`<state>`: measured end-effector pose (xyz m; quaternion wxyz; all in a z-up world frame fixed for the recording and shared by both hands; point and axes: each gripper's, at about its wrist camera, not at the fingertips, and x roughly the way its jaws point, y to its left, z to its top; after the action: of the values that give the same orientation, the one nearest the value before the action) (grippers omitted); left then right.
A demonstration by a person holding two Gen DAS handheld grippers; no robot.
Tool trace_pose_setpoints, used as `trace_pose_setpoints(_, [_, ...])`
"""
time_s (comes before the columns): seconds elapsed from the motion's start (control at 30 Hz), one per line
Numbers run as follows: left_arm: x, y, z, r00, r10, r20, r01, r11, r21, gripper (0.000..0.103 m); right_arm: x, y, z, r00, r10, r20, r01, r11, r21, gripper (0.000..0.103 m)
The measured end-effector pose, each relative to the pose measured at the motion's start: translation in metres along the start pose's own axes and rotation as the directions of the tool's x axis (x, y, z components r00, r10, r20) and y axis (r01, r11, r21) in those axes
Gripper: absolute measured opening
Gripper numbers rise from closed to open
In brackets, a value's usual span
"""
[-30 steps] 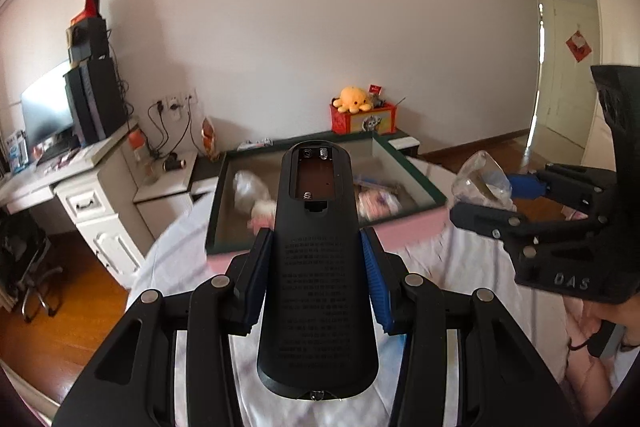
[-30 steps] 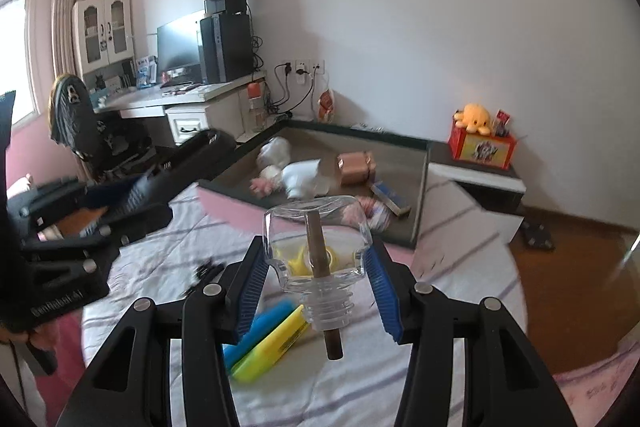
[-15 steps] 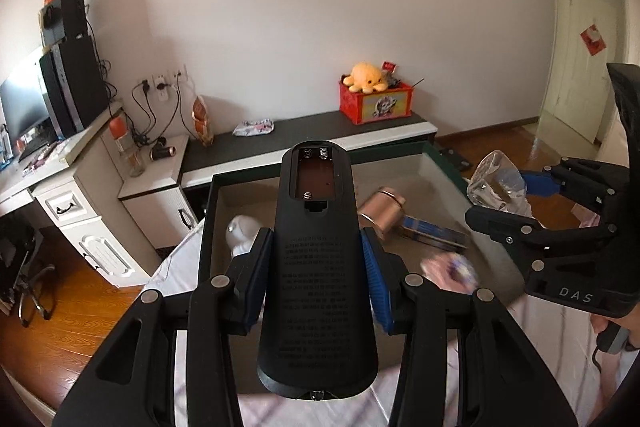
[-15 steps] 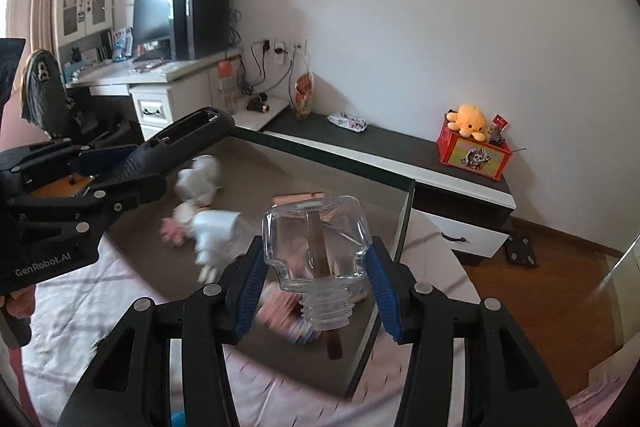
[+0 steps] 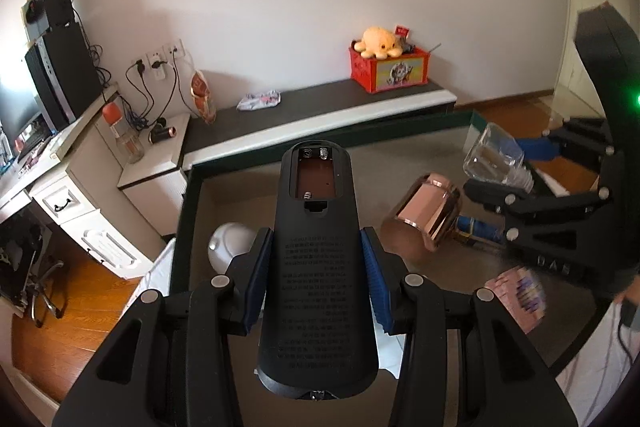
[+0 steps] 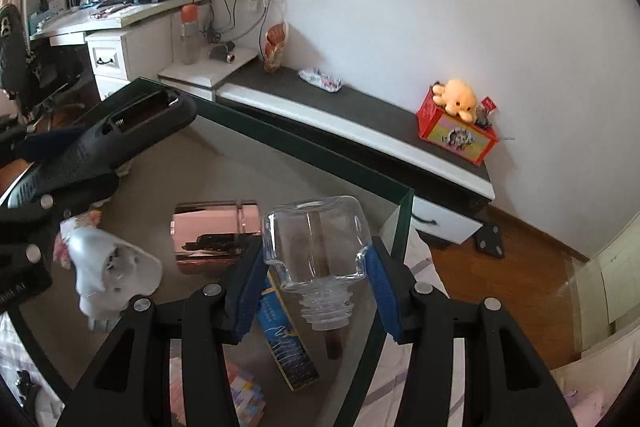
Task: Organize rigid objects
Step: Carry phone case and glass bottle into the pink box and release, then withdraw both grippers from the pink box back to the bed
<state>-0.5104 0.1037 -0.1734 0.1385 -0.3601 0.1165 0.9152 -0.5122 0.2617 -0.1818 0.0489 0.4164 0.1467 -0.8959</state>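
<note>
My left gripper (image 5: 318, 263) is shut on a black remote control (image 5: 316, 291) whose battery bay lies bare. My right gripper (image 6: 316, 289) is shut on a clear glass bottle (image 6: 316, 243), neck toward the camera, with a brown stick inside. Both hang over a green-rimmed box (image 5: 188, 211) with a grey floor. In it lie a rose-gold cup (image 6: 212, 235), a white object (image 6: 108, 267), a blue carton (image 6: 286, 339) and a pink packet (image 5: 516, 295). The left wrist view shows the bottle (image 5: 494, 159) at right; the right wrist view shows the remote (image 6: 132, 131) at left.
Beyond the box runs a low dark-topped cabinet (image 5: 320, 107) with a red box and orange plush toy (image 5: 380, 43). A white desk (image 6: 120, 39) with monitor and speakers stands to the left. Striped bedding (image 6: 416, 267) lies under the box, wooden floor beyond.
Both grippers have moved forward and tilted down, from above the bedding to above the box's inside. Each keeps its grip on its object.
</note>
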Motion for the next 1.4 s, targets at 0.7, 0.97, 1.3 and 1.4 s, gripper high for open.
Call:
trace_pose_setpoints(0.7, [-0.014, 0.005, -0.007, 0.999, 0.006, 0.053, -0.005, 1.000, -0.019, 0.072, 0.015, -0.002, 0.005, 0.998, -0.035, -0.051, 0.035, 0.999, -0.006, 0.051])
trace_pose_setpoints(0.97, [-0.018, 0.010, -0.010, 0.998, 0.007, 0.061, -0.005, 1.000, -0.031, 0.081, 0.005, -0.001, 0.006, 0.999, -0.052, 0.017, 0.052, 0.999, -0.002, 0.062])
trace_pose_setpoints(1.3, [-0.030, 0.009, -0.011, 0.997, 0.020, 0.081, -0.019, 1.000, -0.023, 0.088, -0.013, 0.001, 0.001, 0.998, -0.031, 0.057, 0.030, 1.000, 0.008, 0.078])
trace_pose_setpoints(1.4, [-0.040, 0.009, -0.011, 0.995, 0.027, 0.095, -0.025, 0.999, -0.027, 0.092, -0.023, 0.003, -0.003, 0.998, -0.022, 0.066, 0.022, 1.000, 0.005, 0.078])
